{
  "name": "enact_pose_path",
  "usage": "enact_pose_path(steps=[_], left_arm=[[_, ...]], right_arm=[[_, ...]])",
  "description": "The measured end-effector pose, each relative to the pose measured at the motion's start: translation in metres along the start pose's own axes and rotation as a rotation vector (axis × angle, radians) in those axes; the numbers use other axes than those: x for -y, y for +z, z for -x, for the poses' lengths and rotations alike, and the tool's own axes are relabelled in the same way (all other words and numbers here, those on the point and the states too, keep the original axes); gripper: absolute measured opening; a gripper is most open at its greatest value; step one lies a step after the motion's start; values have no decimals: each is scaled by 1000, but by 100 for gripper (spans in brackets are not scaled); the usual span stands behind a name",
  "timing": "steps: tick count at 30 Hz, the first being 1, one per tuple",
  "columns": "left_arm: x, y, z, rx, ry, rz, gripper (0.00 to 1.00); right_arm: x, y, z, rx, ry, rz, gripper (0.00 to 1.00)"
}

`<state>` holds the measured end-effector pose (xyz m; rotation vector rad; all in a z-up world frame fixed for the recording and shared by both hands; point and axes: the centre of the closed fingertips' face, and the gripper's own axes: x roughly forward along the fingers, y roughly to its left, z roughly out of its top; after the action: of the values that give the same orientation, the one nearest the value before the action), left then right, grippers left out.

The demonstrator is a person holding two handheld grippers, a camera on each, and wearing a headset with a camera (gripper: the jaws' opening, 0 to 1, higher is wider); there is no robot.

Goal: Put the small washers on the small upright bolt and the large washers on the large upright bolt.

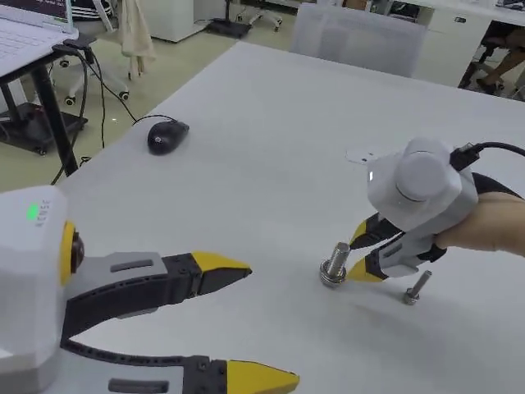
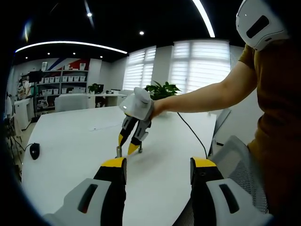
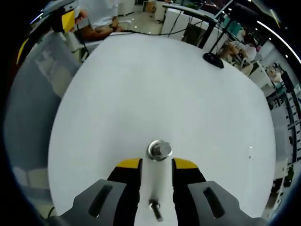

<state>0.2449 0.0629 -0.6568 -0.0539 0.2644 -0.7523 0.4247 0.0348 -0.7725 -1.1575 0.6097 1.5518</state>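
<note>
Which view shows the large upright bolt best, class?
The head view: the large upright bolt stands in side profile, shaft and wide base clear, beside the right gripper. The right gripper view looks down on its top; the left gripper view shows it tiny and distant.

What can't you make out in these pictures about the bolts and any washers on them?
1. Large bolt, head view: what sits at its base is too small to count, and the right gripper tip crowds it.
2. Small bolt, right gripper view: blurred, low between the jaws; any washer on it cannot be told.
3. Left gripper, head view: lower jaw cut off by the bottom edge.
</note>
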Motion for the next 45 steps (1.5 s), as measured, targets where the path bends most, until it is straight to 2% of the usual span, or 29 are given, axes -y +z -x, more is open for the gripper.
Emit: enact_pose_path(steps=[1,5,9,13,16,18,19,23,31,33,36,38,42,43,45], left_arm=[[0,0,0,-1,0,-1,54],[-3,1,1,5,-1,0,54],[0,-1,0,-6,-17,0,54],[2,-5,-1,-22,-22,0,54],[3,-6,-2,-24,-24,5,55],[4,-6,-2,-30,-30,2,55],[5,-7,-2,-35,-35,2,55],[5,-8,-3,-44,-40,-1,55],[6,-8,-7,-46,-49,4,55],[6,-8,-8,-49,-51,1,55],[4,-8,-9,-52,-49,2,55],[4,-7,-10,-47,-50,2,55],[3,-9,-10,-47,-51,6,56],[3,-10,-10,-33,-55,26,56],[3,-15,-9,-52,-56,24,57]], right_arm=[[-4,4,4,35,-3,-25,25],[-11,-1,17,42,-43,-35,26],[-21,7,32,129,-79,-88,26],[-33,7,48,208,-119,-155,26],[-39,3,56,245,-151,-181,26],[-43,2,62,308,-184,-255,26],[-47,3,66,346,-192,-278,26],[-60,-2,80,438,-244,-350,27],[-96,-30,86,493,-275,-478,32],[-106,-33,88,524,-280,-520,32],[-118,-37,91,544,-294,-532,33],[-123,-34,96,612,-308,-554,34],[-133,-40,105,678,-334,-608,36],[-138,-42,108,690,-342,-614,38],[-142,-44,114,715,-368,-640,41]])
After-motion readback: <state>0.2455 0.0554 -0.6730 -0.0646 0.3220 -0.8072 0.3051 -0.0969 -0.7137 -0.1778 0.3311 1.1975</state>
